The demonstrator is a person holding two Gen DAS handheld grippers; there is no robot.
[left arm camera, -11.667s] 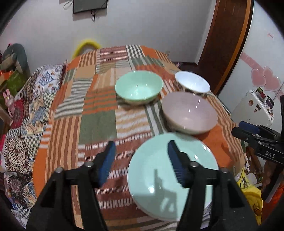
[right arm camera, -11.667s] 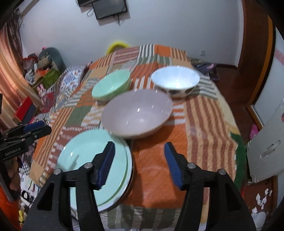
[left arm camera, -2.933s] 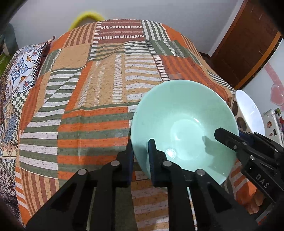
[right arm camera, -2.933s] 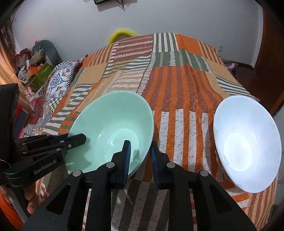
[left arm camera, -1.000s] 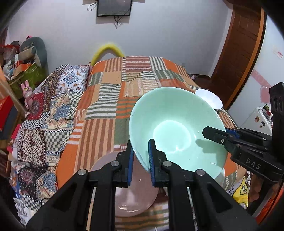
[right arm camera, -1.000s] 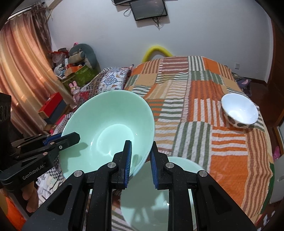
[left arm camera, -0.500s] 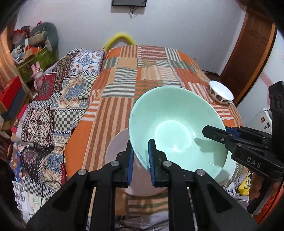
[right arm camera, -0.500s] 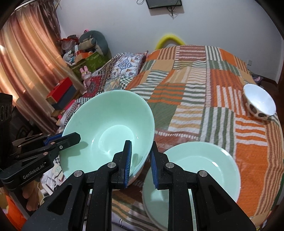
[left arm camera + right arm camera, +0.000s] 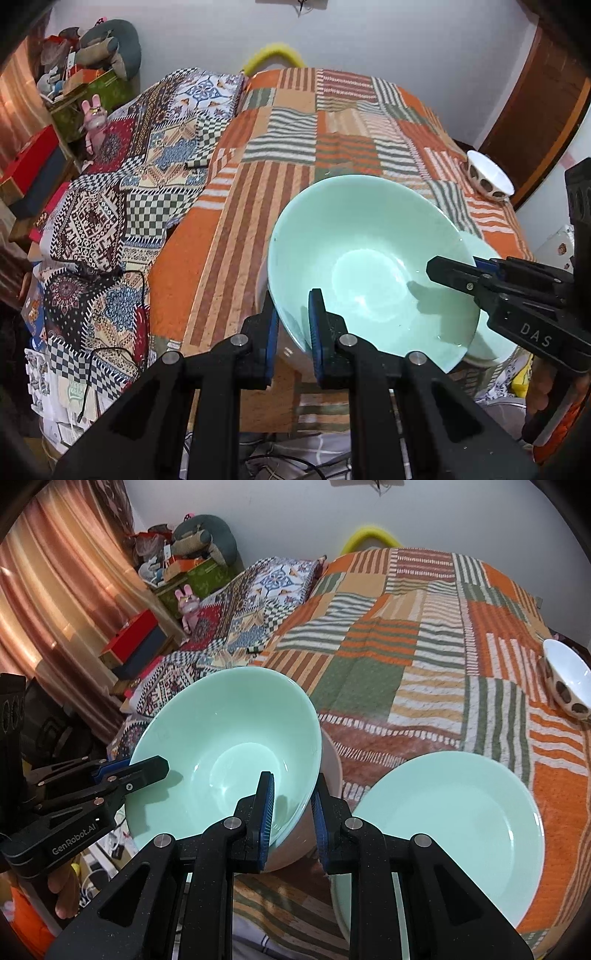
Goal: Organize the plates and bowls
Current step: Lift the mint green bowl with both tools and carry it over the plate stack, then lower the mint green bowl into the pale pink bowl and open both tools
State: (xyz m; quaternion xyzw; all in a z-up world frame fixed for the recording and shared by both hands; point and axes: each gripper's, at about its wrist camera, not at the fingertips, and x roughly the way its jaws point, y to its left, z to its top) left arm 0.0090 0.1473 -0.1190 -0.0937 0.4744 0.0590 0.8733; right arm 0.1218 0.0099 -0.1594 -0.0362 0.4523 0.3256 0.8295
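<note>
"DAS" in pale letters on the right gripper [image 9: 448, 275] as seen from the left wrist; "GenRobot.AI" in white on the left gripper [image 9: 147, 771] as seen from the right wrist. No other legible writing. Both grippers clenched on the rim of one mint green bowl [image 9: 229, 760], left gripper [image 9: 291, 321] pinching the near-left edge between blue pads, right gripper [image 9: 291, 797] pinching the opposite edge. Bowl held tilted, directly over a pale pink bowl [image 9: 330, 764], only a sliver of which peeks out at the side; whether touching it cannot be told. Just beside, to the right, a mint green plate [image 9: 454, 830] lying flat near the cloth's front edge. Farther back on the right, well apart, a small white bowl [image 9: 569, 679] with dark spots on its outside. Underneath everything, a patchwork cloth [image 9: 388, 635] in orange, green and cream stripes. To the left, a second patterned spread [image 9: 110, 206] with checks and diamond motifs. Beyond that, a pink bunny toy [image 9: 186, 598], red and dark boxes [image 9: 136, 638], piled clutter, and a rust-coloured curtain [image 9: 55, 590]. Plain white wall behind, a yellow curved thing [image 9: 271, 55] at the cloth's far end, a brown wooden door [image 9: 535, 110] on the right.
</note>
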